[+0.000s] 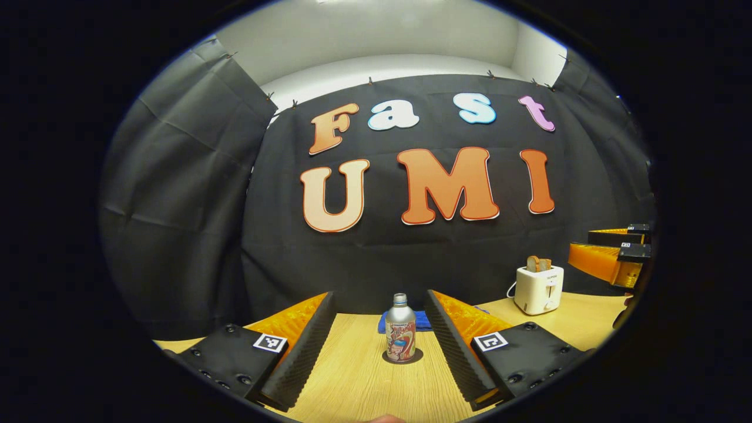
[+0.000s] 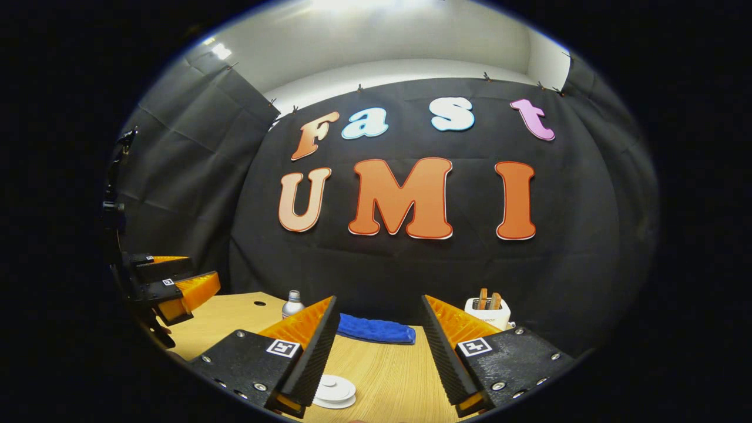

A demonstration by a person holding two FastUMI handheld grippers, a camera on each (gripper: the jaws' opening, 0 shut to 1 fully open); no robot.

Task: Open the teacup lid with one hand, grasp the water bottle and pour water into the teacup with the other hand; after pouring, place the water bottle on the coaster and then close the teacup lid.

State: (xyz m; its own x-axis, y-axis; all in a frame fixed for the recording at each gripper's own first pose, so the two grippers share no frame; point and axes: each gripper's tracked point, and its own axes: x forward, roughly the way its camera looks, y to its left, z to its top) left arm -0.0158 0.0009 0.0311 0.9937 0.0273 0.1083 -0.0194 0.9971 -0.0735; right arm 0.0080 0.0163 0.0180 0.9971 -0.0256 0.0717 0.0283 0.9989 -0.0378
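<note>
In the left gripper view a metal water bottle (image 1: 400, 333) with a printed label stands upright on a dark round coaster (image 1: 403, 357), on the wooden table (image 1: 358, 382). My left gripper (image 1: 379, 295) is open, its fingers on either side of the bottle and clear of it. The right gripper view has a white round teacup lid (image 2: 335, 390) with a knob low down, partly hidden by a finger. My right gripper (image 2: 379, 299) hangs open above it, holding nothing. The bottle's top (image 2: 292, 304) peeks out behind the left finger.
A white toaster (image 1: 539, 288) with bread in it stands at the back right of the table. A blue cloth (image 2: 376, 330) lies along the back edge. The right gripper (image 1: 617, 255) shows at the far right, and the left gripper (image 2: 170, 285) at the far left.
</note>
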